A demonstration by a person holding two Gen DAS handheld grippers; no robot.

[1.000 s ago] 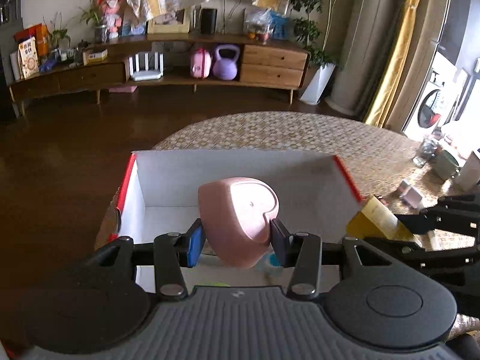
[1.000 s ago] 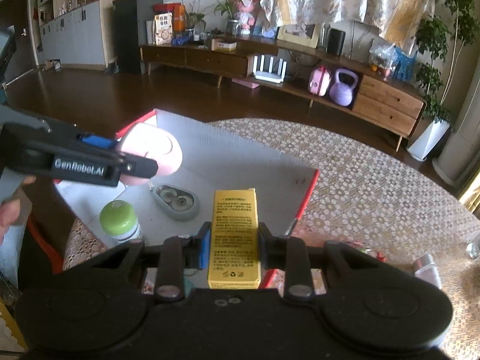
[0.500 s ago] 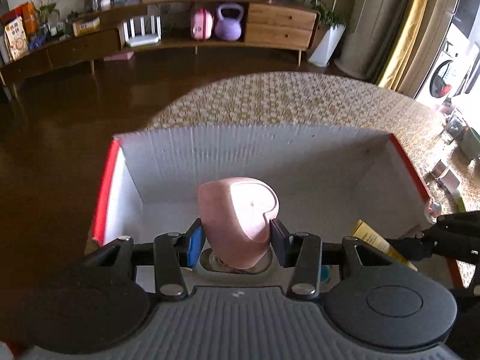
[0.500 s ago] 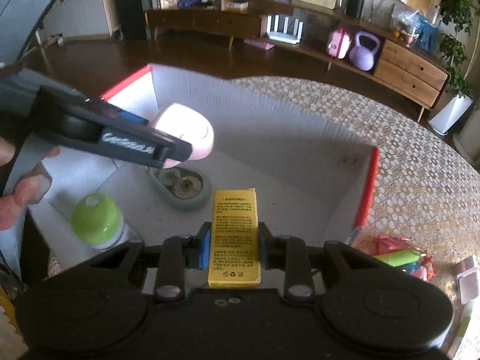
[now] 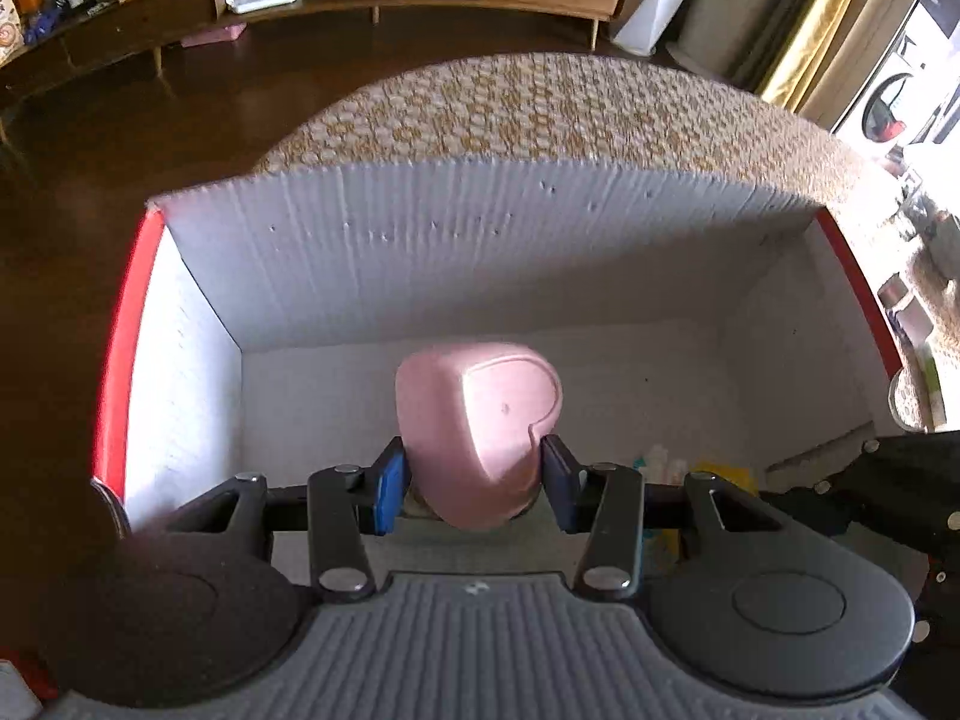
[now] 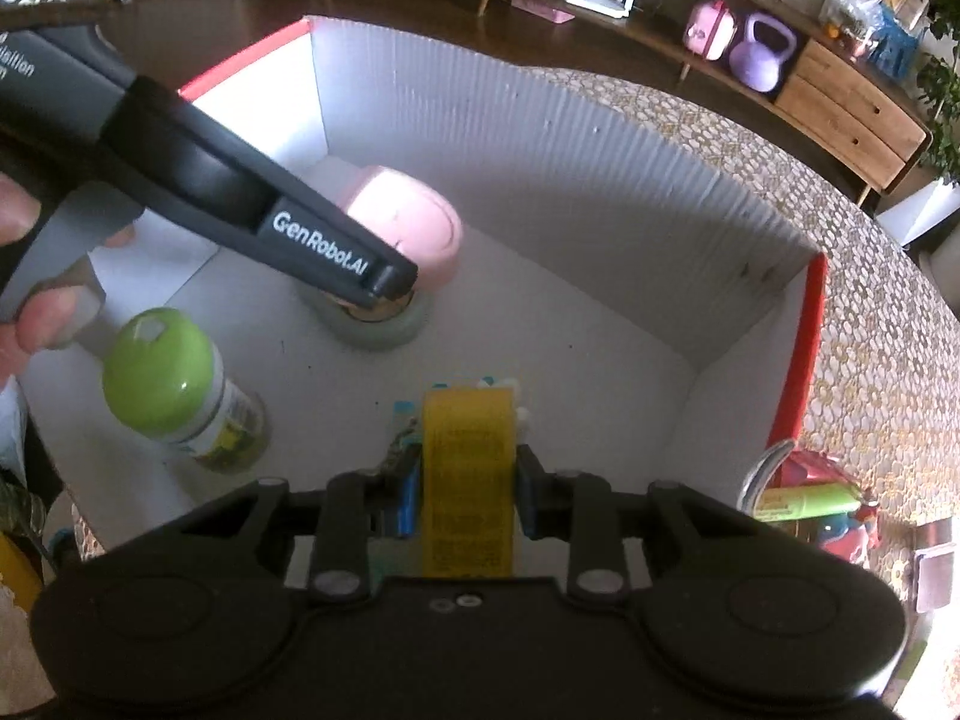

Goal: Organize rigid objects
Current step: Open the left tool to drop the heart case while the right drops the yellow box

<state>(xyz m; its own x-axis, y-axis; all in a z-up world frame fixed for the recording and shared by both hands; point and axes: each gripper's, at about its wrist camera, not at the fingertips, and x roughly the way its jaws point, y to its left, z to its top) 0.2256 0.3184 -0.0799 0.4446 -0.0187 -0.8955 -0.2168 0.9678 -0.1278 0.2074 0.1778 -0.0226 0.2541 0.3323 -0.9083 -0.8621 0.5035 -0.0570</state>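
Note:
A pink heart-shaped bowl (image 5: 480,420) hangs upside down inside the white box (image 5: 480,252), with my left gripper (image 5: 474,477) shut on its sides. In the right wrist view the same pink bowl (image 6: 414,222) hovers just over a grey-green round dish (image 6: 384,327) on the box floor. My right gripper (image 6: 465,492) is shut on a yellow carton (image 6: 468,468), held low inside the white box (image 6: 540,138) near its front. A jar with a green lid (image 6: 162,384) stands at the box's left.
The box has red outer edges (image 6: 804,348) and sits on a woven table mat (image 5: 540,114). Small packets (image 6: 822,510) lie on the table right of the box. A person's fingers (image 6: 42,312) hold the left gripper's handle. Dark floor and a low sideboard lie beyond.
Both grippers tipped downward and sank into the box. The pink bowl came down over the grey-green dish, and the yellow carton dropped toward the box floor.

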